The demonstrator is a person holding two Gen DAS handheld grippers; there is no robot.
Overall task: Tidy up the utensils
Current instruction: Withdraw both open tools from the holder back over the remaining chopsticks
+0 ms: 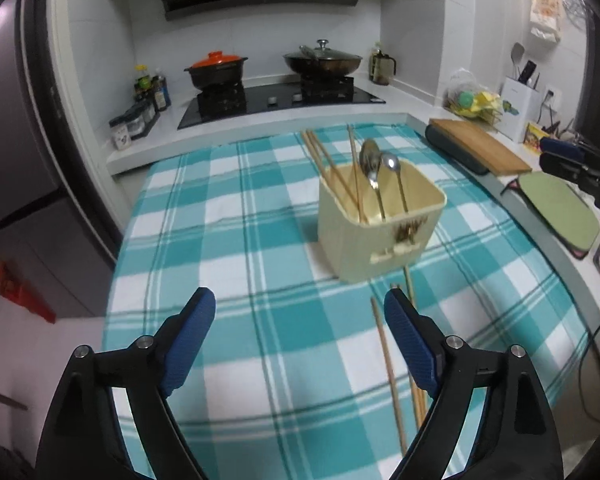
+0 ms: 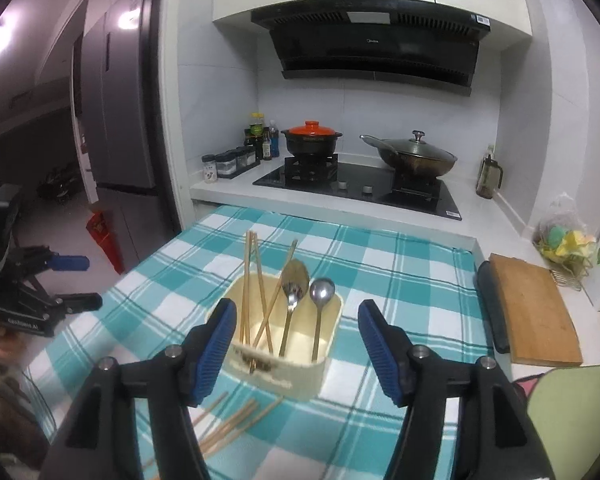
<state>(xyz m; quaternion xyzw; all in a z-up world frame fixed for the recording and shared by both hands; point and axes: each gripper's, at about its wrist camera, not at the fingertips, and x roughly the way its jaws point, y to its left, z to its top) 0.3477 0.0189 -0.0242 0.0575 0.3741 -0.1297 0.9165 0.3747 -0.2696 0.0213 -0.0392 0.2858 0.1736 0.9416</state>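
A cream utensil holder [image 1: 380, 220] stands on the teal checked cloth [image 1: 228, 240] that covers the counter. Inside it lean several wooden chopsticks [image 1: 332, 172] and two metal spoons [image 1: 380, 168], bowls upward. More loose chopsticks [image 1: 388, 356] lie flat on the cloth on the near side of the holder, one of them partly hidden behind the left tool's right-hand finger.

The left gripper [image 1: 298, 324] hangs over bare cloth with its blue pads spread wide and nothing between them. The right gripper [image 2: 296, 340] is also released: its pads stand apart on either side of the holder as that camera sees it, without touching it.

Beyond the cloth sits a black gas hob [image 2: 356, 188] carrying a clay pot with an orange lid [image 2: 311, 140] and a lidded wok [image 2: 416, 156], under a dark range hood [image 2: 376, 44]. Sauce bottles and spice jars [image 2: 240, 156] crowd the corner left of the hob. To the right lie a wooden cutting board [image 2: 536, 312] and a green mat [image 1: 560, 216].

Only the right wrist view shows the left tool from outside (with a hand [image 2: 0, 344] gripping it at the frame's left edge), plus the tall refrigerator [image 2: 116, 120]. Only the left wrist view shows the white knife block [image 1: 520, 100] by the wall, and the right tool's blue tips at its own right edge.
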